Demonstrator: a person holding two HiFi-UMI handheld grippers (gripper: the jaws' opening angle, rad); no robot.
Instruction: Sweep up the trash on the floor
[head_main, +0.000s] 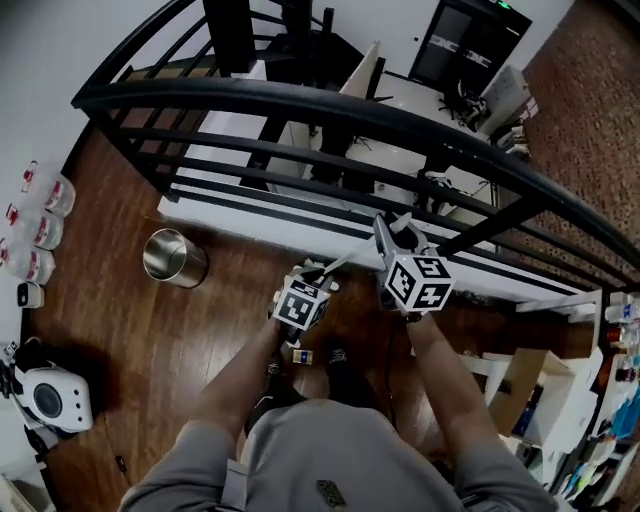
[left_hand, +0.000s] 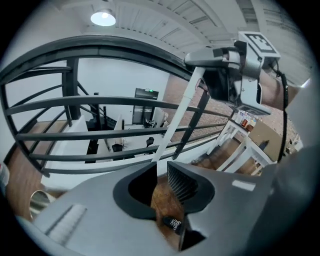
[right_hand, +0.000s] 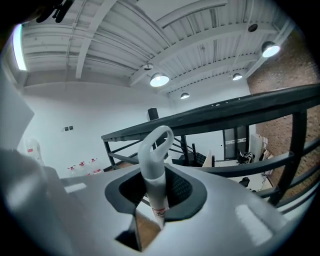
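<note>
Right gripper (right_hand: 156, 192) is clenched on the white broom handle (right_hand: 152, 155); left gripper (left_hand: 161, 182) hangs released, jaws apart, wooden floor (head_main: 150, 330) showing between them; I see a small scrap of trash (head_main: 302, 356) between the person's shoes (head_main: 338, 360); black railing (head_main: 330, 105) bounds the front edge; open boards run left past a steel bin (head_main: 173, 257).

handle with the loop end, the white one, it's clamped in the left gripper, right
Not the left: the right gripper is shut on the white handle with the loop end, as the right gripper view shows. The left gripper stands open with nothing between its jaws.
</note>
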